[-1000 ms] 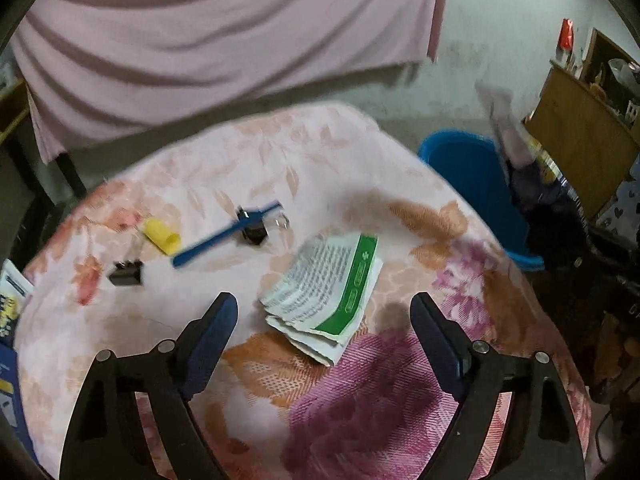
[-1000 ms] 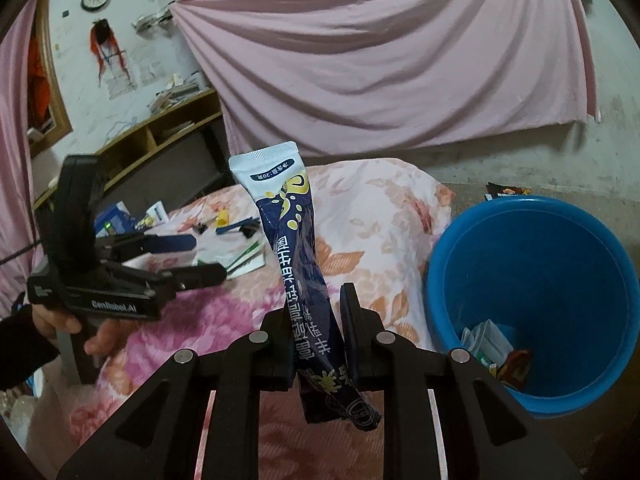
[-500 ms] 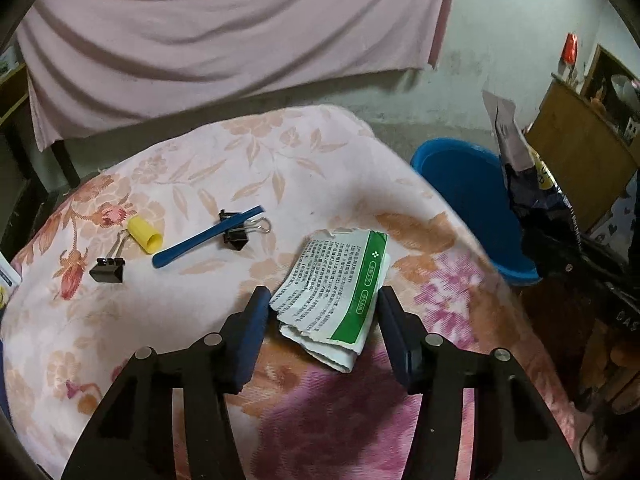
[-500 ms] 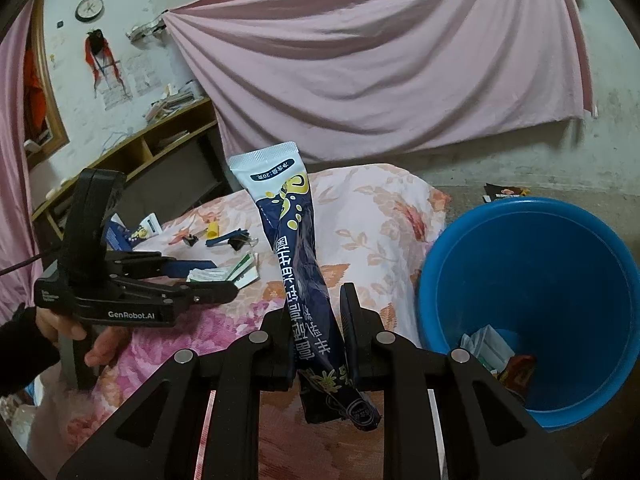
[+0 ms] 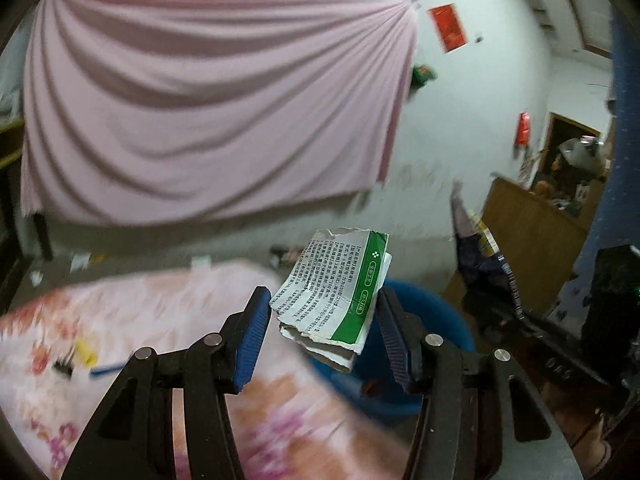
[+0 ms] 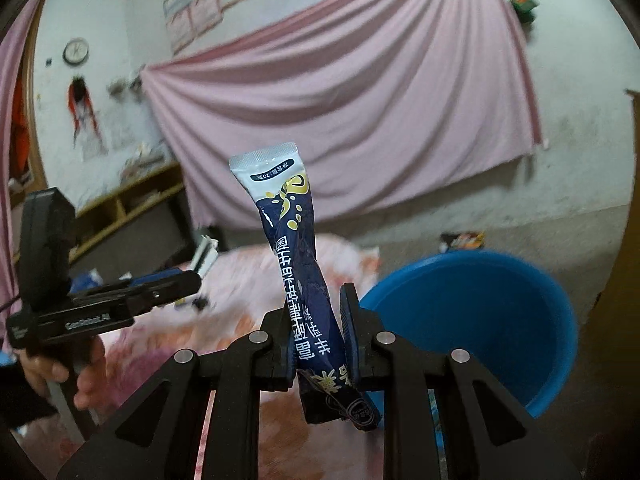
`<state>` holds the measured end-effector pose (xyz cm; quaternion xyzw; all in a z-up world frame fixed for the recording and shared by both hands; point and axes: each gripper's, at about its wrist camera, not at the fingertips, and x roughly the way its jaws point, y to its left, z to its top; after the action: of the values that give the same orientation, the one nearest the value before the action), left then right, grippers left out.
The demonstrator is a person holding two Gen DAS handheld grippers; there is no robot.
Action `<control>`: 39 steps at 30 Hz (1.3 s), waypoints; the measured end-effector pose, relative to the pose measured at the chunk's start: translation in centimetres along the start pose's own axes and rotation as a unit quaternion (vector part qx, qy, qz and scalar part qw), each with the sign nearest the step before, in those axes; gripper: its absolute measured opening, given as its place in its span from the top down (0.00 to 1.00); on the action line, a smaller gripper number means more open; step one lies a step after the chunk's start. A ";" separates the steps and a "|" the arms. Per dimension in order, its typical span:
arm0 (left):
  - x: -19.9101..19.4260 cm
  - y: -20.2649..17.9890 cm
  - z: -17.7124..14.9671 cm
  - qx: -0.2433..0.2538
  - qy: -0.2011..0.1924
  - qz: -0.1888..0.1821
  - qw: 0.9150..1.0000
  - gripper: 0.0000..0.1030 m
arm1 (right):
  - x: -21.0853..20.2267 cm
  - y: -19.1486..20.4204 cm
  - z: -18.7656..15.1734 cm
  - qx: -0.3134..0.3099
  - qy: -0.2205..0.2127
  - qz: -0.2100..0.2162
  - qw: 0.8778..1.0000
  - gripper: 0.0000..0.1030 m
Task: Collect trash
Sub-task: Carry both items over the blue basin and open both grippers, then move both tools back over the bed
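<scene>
The left gripper [image 5: 320,336] held a torn, folded white paper packet with black print and a green stripe [image 5: 334,296]. Its two blue-padded fingers [image 5: 250,344] stood at a middle width, and the packet sat between them, clear of the table. The right pad touched the green edge; on the left side I could not tell if the pad really pressed the paper, so the hold looked light.

The right gripper [image 6: 316,344] was closed narrow on a long dark-blue and white plastic sachet with yellow marks [image 6: 298,264]. The sachet stood almost upright, its long axis pointing up and away from the fingers, its white sealed end on top and its lower end hanging below the jaws.

The round blue plastic bin [image 6: 476,316] stood on the floor beside the table with the pink flowered cloth [image 5: 172,320]. In the right wrist view the bin opening lay low and to the right of the sachet, very near. In the left wrist view the bin [image 5: 440,332] showed just behind and below the packet.

In my judgement both pieces were close to the bin, and the right gripper was the nearer one. It needed to go a little to the right and then open.
</scene>
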<state>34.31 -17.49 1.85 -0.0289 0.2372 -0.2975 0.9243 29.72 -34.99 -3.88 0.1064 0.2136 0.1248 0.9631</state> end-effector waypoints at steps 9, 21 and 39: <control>2.7 -6.1 2.6 0.059 -0.008 -0.025 0.998 0.53 | -2.2 -4.4 2.2 0.051 -0.046 -0.058 0.996 0.83; 9.7 -7.2 1.0 0.012 0.114 -0.031 0.993 0.53 | 0.0 -10.2 -0.2 0.107 0.014 -0.087 0.990 0.83; 1.7 -3.0 1.1 -0.010 0.024 0.048 0.999 0.36 | -2.2 -7.1 0.8 0.060 -0.018 -0.096 0.993 0.56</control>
<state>34.43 -21.06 2.72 -0.0198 0.2630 -0.2513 0.9313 29.51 -42.46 -4.14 0.1454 0.2127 0.0165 0.9661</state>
